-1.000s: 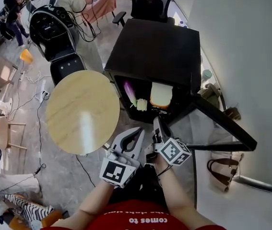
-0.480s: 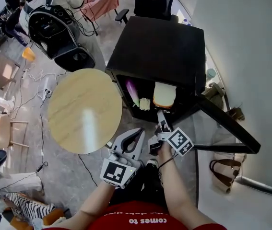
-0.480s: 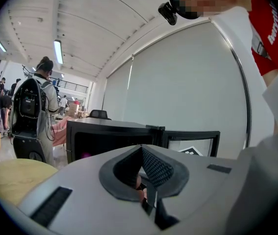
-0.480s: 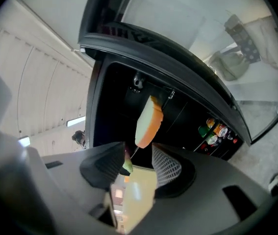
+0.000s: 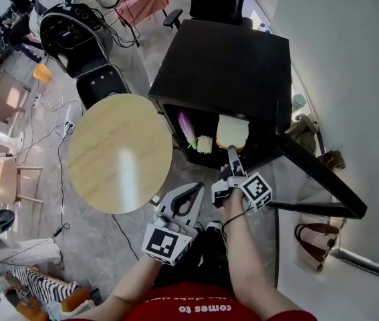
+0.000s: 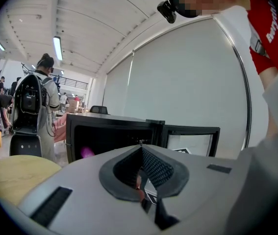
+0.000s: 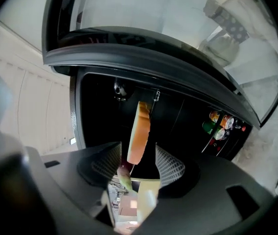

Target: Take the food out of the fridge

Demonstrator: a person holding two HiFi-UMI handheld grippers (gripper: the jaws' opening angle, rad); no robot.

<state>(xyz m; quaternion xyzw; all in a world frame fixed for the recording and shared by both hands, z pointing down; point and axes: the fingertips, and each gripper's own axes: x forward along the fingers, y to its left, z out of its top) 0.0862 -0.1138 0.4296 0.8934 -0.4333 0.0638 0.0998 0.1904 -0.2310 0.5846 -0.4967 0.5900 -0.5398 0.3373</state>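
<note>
Open black fridge (image 5: 229, 65), bread slice (image 5: 232, 132), purple vegetable (image 5: 186, 127) inside

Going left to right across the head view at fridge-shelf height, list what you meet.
Round wooden table → purple vegetable → pale yellow food → bread slice → open fridge door.

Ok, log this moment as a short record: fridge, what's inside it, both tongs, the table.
fridge: black, door swung open
inside: bread slice, purple vegetable, pale yellow item
right tongs: at the fridge opening, open, have just been opening; bread slice lines up between them, ungripped
left tongs: held back from the fridge, shut, empty
round table: wooden top, left of the fridge
progress: no food taken out yet
</note>
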